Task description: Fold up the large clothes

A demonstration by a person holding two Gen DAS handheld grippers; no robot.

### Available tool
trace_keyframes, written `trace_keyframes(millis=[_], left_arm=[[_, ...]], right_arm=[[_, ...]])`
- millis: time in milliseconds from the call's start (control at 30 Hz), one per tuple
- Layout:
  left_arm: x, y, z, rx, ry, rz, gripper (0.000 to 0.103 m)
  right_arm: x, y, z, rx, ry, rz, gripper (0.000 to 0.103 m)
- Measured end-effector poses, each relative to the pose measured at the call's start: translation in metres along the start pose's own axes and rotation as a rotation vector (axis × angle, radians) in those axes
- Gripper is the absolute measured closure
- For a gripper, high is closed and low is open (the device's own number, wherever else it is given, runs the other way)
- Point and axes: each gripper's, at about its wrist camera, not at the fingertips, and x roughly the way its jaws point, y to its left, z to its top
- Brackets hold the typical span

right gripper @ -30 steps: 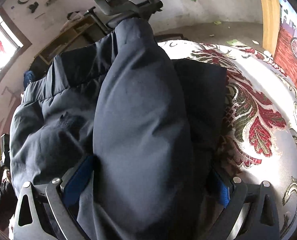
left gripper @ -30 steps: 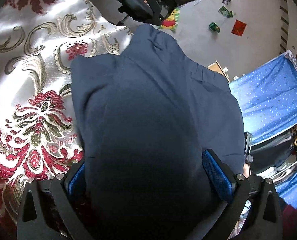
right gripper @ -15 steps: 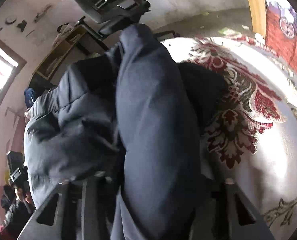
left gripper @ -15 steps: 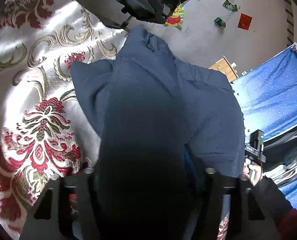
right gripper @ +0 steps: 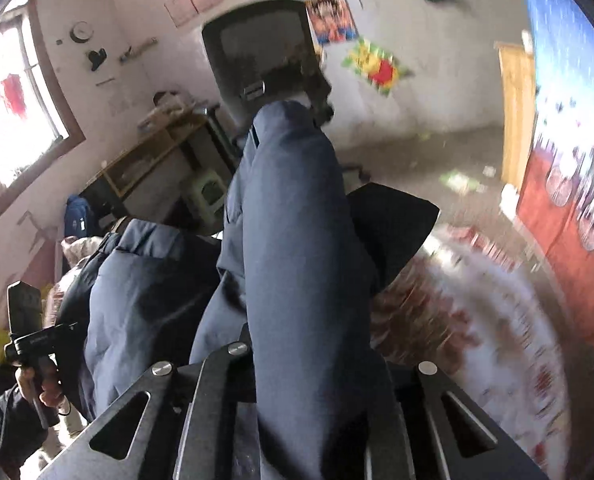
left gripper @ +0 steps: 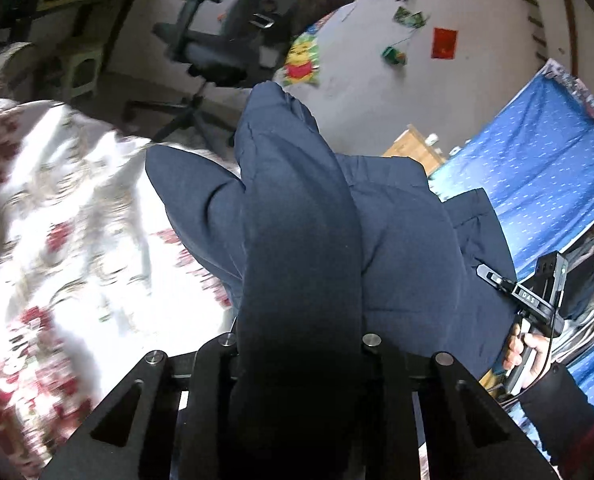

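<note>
A dark navy padded jacket [left gripper: 297, 240] hangs lifted above a bed with a white and red floral cover [left gripper: 69, 240]. My left gripper [left gripper: 299, 344] is shut on a thick fold of the jacket; the fabric hides its fingertips. My right gripper [right gripper: 309, 356] is shut on another fold of the same jacket [right gripper: 293, 240], fingertips also hidden. Each gripper shows in the other's view: the right one at the right edge of the left wrist view [left gripper: 537, 304], the left one at the lower left of the right wrist view [right gripper: 29, 340]. A lower corner of the jacket [right gripper: 393, 232] droops toward the cover [right gripper: 477, 320].
A black office chair [left gripper: 249, 40] stands beyond the bed. A blue dotted sheet [left gripper: 537, 176] hangs at the right. A wooden shelf [right gripper: 149, 164] and a green stool [right gripper: 205, 196] stand by the wall near a window [right gripper: 13, 120].
Both grippers closed on the jacket and lifted it off the bed; both views tilted up toward the room.
</note>
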Motion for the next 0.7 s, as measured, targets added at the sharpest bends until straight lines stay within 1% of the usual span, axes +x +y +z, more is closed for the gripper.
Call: trace_keyframes(millis=[100, 167, 200, 267, 333, 400, 467, 533, 567, 600, 633, 667, 700], left_arm=[[0.022, -0.011, 0.004, 0.016, -0.008, -0.031, 0.082], [0.035, -0.011, 0.011, 0.027, -0.004, -0.023, 0.082], [0.043, -0.009, 0.014, 0.032, 0.004, -0.011, 0.082], [0.064, -0.002, 0.01, 0.033, 0.032, 0.039, 0.082], [0.077, 0.006, 0.002, 0.039, 0.054, 0.085, 0.081], [0.082, 0.015, -0.005, 0.033, 0.055, 0.106, 0.077], [0.084, 0.02, -0.009, 0.03, 0.054, 0.118, 0.072], [0.085, 0.022, -0.012, 0.039, 0.058, 0.15, 0.064], [0.084, 0.023, -0.013, 0.038, 0.058, 0.17, 0.061], [0.082, 0.021, -0.015, 0.034, 0.056, 0.181, 0.057], [0.082, 0.021, -0.016, 0.025, 0.052, 0.202, 0.056], [0.082, 0.02, -0.017, 0.02, 0.048, 0.219, 0.052], [0.081, 0.019, -0.018, 0.017, 0.043, 0.238, 0.049]], right_arm=[[-0.017, 0.0, 0.008, -0.035, -0.063, -0.047, 0.089], [-0.02, -0.01, 0.007, -0.024, -0.07, -0.07, 0.089], [-0.016, -0.016, 0.003, -0.018, -0.063, -0.087, 0.089], [0.001, -0.027, -0.006, -0.001, -0.029, -0.117, 0.088], [0.022, -0.041, -0.022, 0.02, 0.011, -0.178, 0.085], [0.033, -0.055, -0.036, 0.055, 0.015, -0.228, 0.079], [0.035, -0.071, -0.046, 0.099, 0.011, -0.243, 0.076], [0.036, -0.078, -0.049, 0.121, 0.003, -0.256, 0.069], [0.036, -0.078, -0.05, 0.119, -0.001, -0.262, 0.06], [0.037, -0.076, -0.051, 0.113, 0.0, -0.27, 0.048], [0.037, -0.073, -0.052, 0.104, 0.002, -0.277, 0.042], [0.034, -0.072, -0.054, 0.096, 0.003, -0.279, 0.032], [0.033, -0.068, -0.055, 0.078, 0.001, -0.296, 0.027]])
